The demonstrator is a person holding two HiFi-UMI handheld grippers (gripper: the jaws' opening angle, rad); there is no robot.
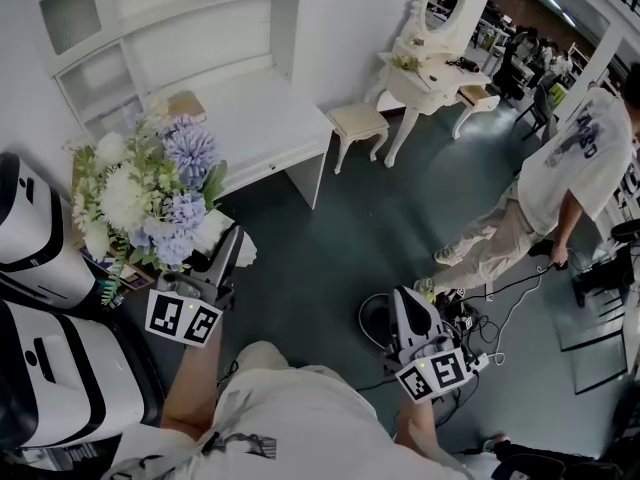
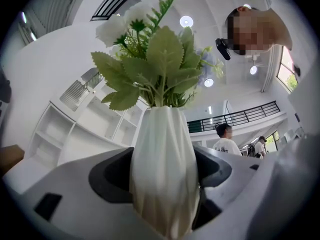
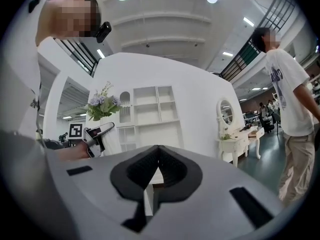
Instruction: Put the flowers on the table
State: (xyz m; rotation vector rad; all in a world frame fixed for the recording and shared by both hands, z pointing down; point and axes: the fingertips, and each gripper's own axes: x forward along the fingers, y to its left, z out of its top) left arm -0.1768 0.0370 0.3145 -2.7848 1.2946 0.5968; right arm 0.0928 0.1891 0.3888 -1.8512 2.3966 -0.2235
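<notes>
A bunch of white and lilac flowers with green leaves stands in a ribbed white vase. My left gripper is shut on the vase's body and holds it in the air, left of the white table. In the left gripper view the vase fills the gap between the dark pads, and the leaves rise above it. My right gripper hangs over the floor at the lower right, shut with nothing in it. The right gripper view shows its jaws closed and the flowers off to its left.
A small stool stands by the table's right end. A white dressing table with an oval mirror is farther back. A person stands at the right. Cables lie on the floor. White machines crowd the left edge.
</notes>
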